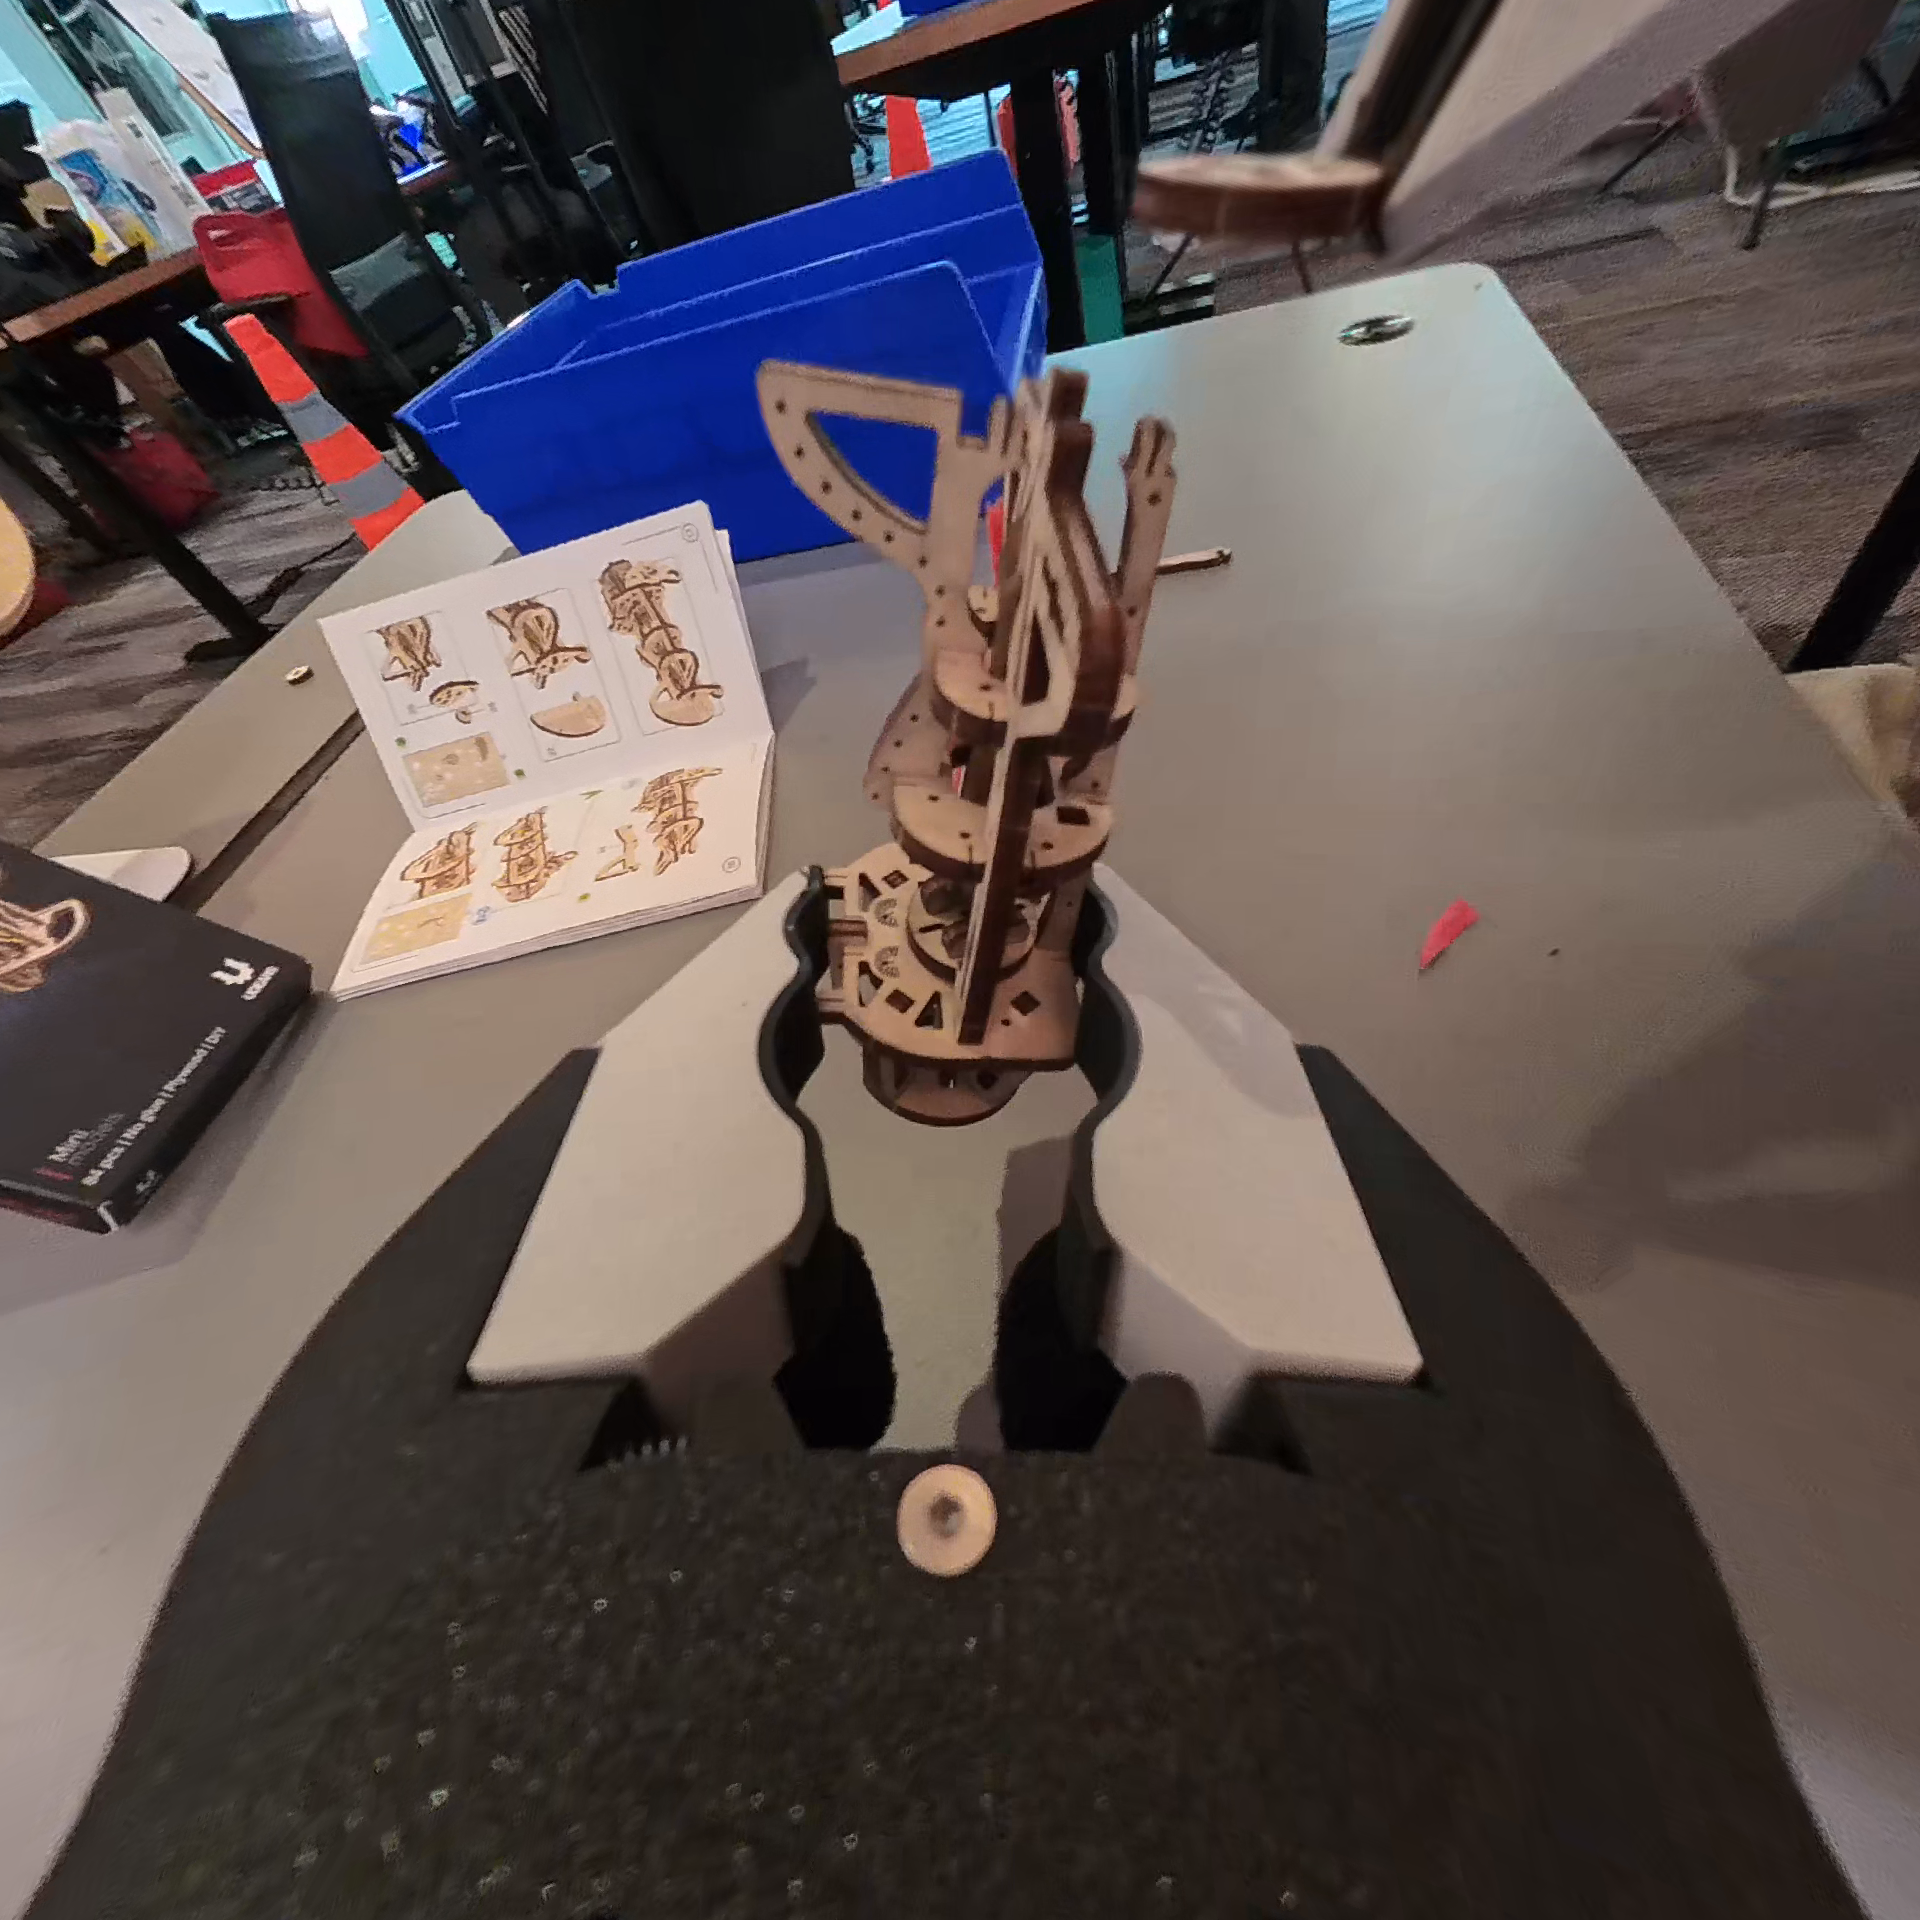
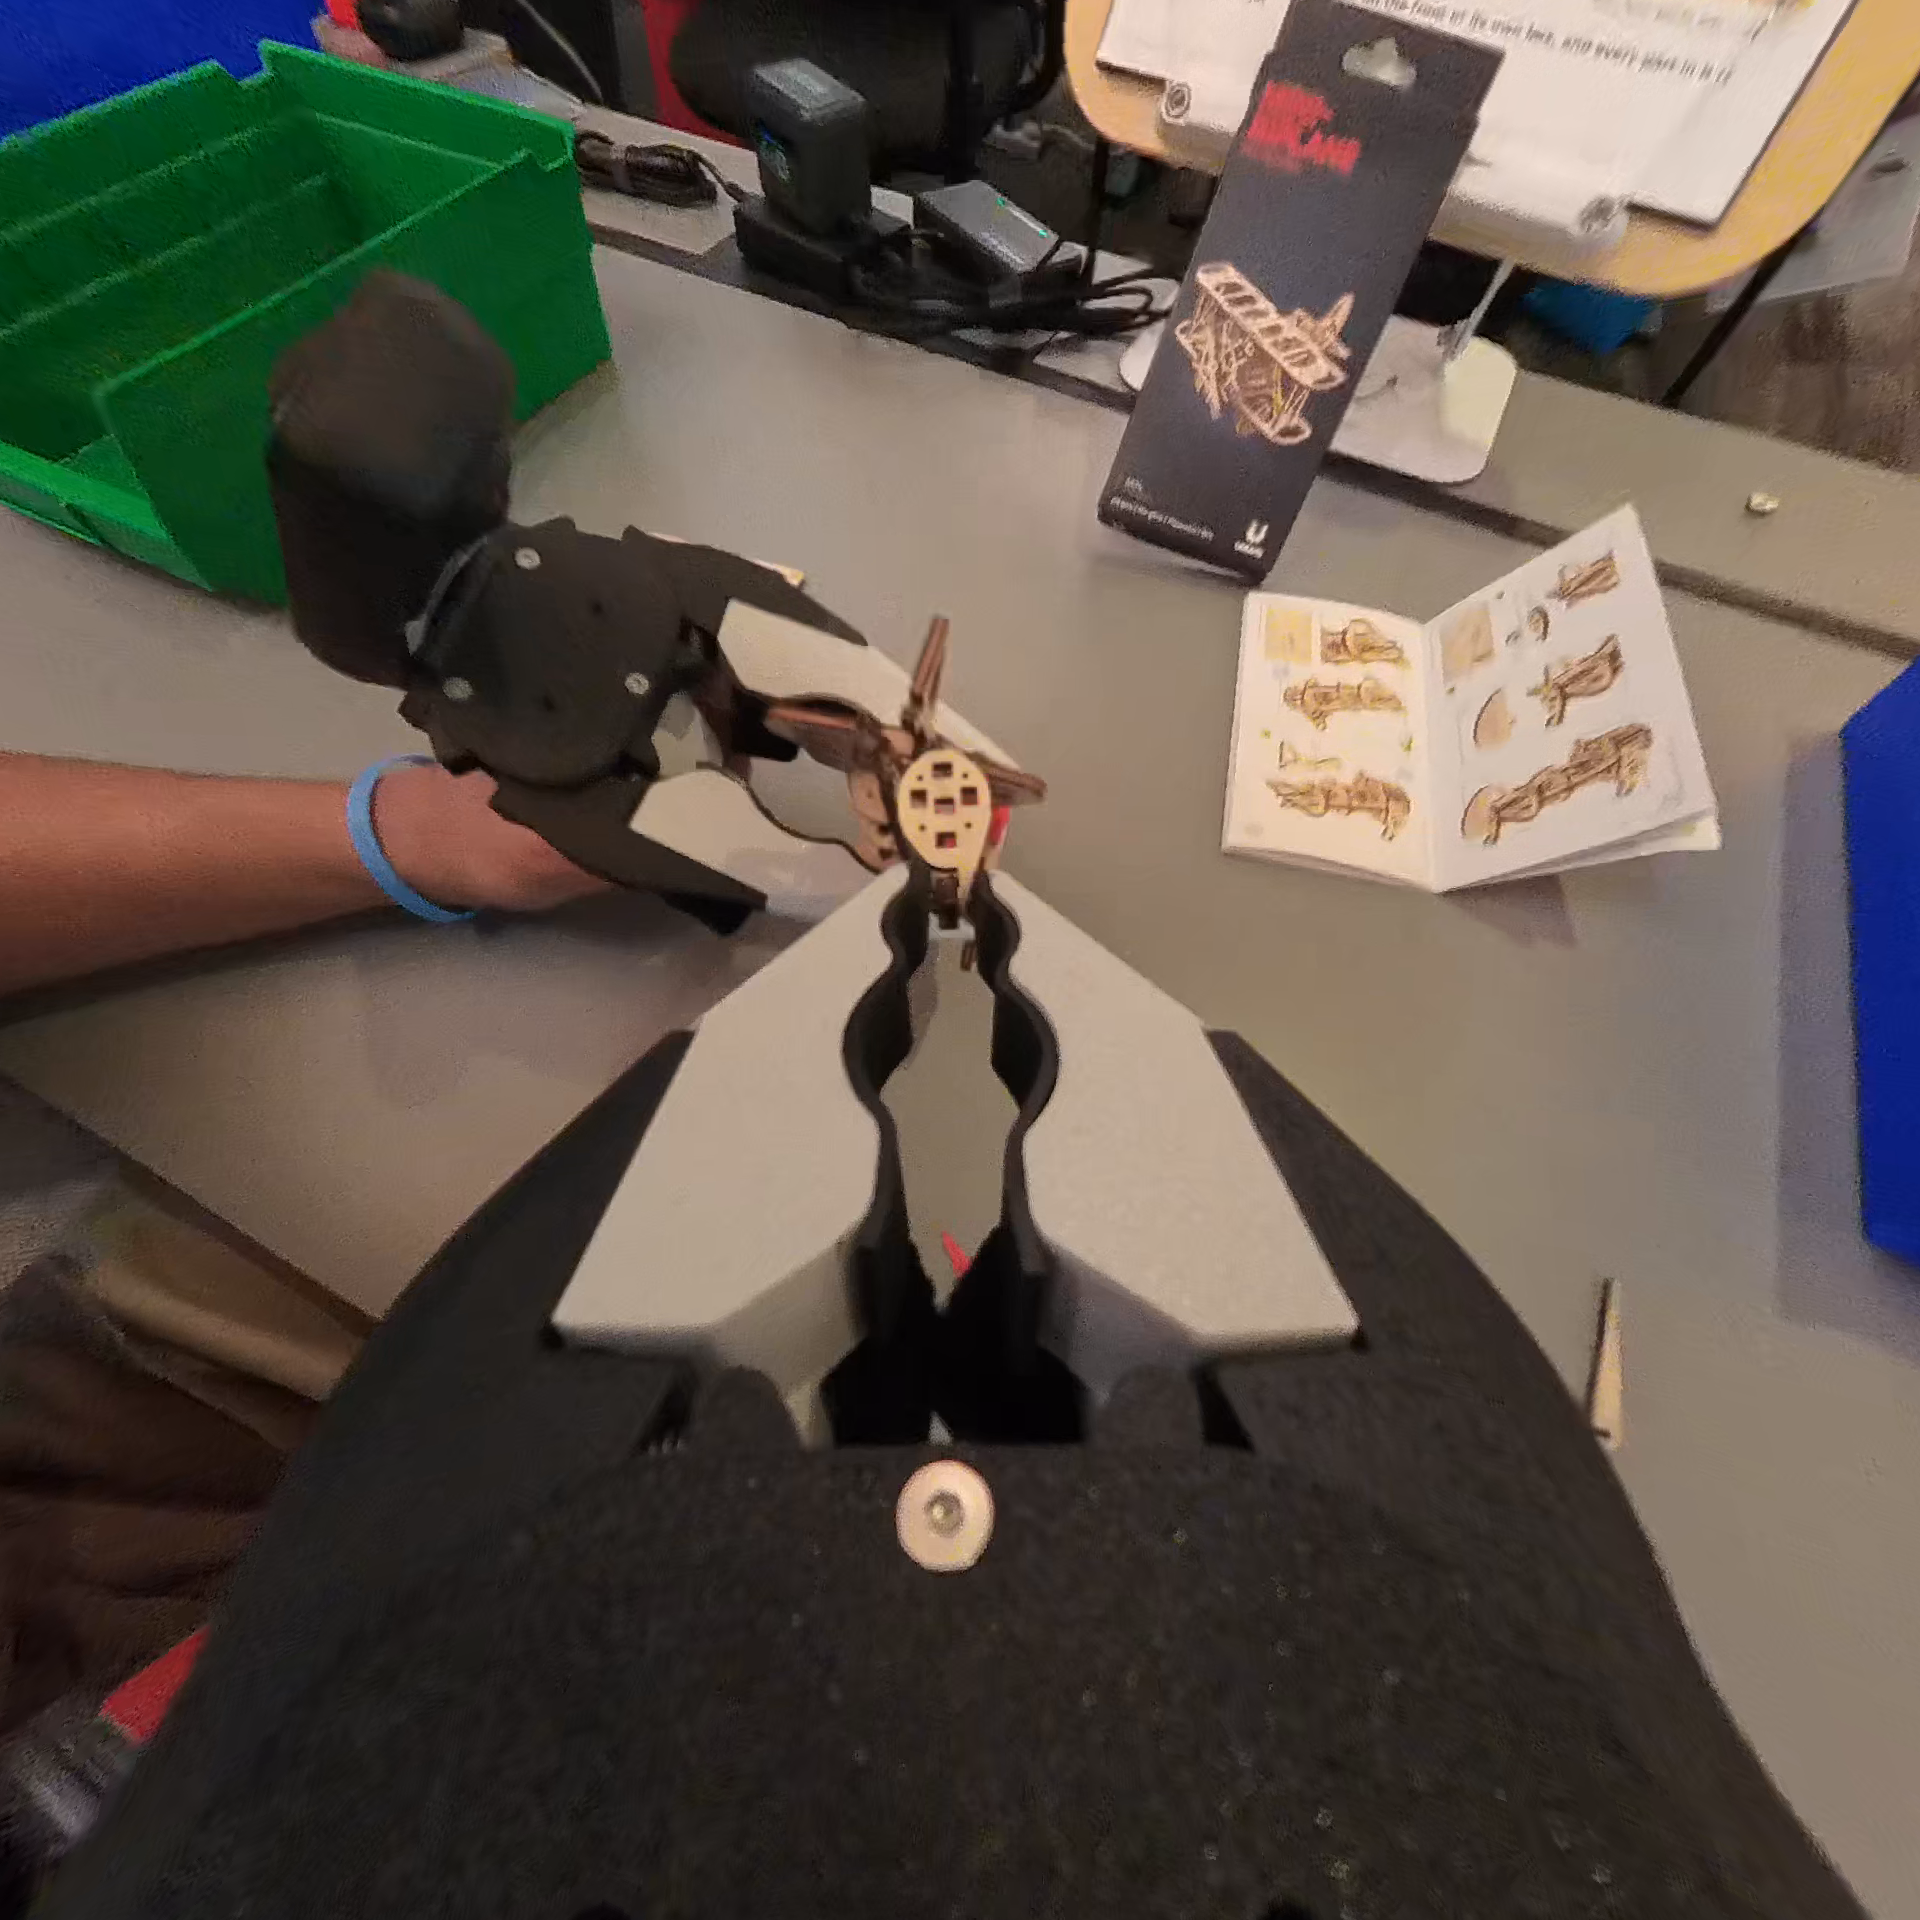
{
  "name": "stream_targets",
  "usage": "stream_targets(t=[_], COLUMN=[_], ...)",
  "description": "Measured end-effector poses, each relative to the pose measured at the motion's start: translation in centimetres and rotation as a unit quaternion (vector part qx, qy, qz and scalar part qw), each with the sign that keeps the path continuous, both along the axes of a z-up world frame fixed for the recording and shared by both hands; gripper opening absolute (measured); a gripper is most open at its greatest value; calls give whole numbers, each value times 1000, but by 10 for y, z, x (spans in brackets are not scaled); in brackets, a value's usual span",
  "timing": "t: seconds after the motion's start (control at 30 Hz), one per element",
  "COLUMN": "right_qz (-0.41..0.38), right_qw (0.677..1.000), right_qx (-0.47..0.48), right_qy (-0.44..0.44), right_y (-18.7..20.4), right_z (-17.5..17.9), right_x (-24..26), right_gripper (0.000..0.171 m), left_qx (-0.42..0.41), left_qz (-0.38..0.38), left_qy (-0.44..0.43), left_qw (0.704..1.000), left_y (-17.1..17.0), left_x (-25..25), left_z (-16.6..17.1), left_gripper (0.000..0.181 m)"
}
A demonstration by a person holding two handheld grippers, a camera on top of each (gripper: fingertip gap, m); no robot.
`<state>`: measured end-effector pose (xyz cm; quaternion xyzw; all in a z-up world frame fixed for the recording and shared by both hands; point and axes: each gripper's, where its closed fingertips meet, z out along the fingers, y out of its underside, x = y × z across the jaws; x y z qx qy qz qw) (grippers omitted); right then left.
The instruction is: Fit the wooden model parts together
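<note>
My left gripper is shut on the base of a part-built wooden model, which stands up away from the camera above the grey table. In the right wrist view the left gripper holds the model pointing right. My right gripper is shut on the lower edge of a small oval wooden part with square holes, held close to the model's free end. In the left wrist view this part shows blurred at the top right, apart from the model.
An open instruction booklet and a black box lie to the left. A blue bin stands behind. A red scrap lies to the right. A green bin, an upright black package and chargers stand at the back. One gripper's finger ends stand about 10 centimetres off the other's. My left tips are roughly 11 centimetres from the red scrap.
</note>
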<state>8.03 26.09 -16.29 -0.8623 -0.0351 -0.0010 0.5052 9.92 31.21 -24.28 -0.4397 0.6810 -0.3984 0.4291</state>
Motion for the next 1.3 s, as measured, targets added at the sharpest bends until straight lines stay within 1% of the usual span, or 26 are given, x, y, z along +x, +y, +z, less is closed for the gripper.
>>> stream_targets(t=[0.07,0.33,0.7,0.9,1.03,1.3], right_qz=[-5,-23,-50,-61,-68,-66], right_qw=[1000,1000,998,996,996,995], right_qx=[-3,-11,-20,-31,-40,-54], right_qy=[-15,13,45,53,42,42], right_y=[6,17,20,18,16,18], right_z=[1,-12,-16,-19,-20,-22], right_x=[-3,-7,-2,3,7,6], right_gripper=[7,7,7,7,7,7], left_qx=[8,34,49,26,16,15], left_qz=[12,34,78,88,85,90], left_qy=[4,10,22,35,36,38], left_qw=[1000,999,996,995,996,995], left_y=[3,6,10,5,4,4], left_x=[1,2,5,8,8,9], left_z=[-2,-4,-8,-11,-11,-12], left_gripper=[44,44,43,44,43,44])
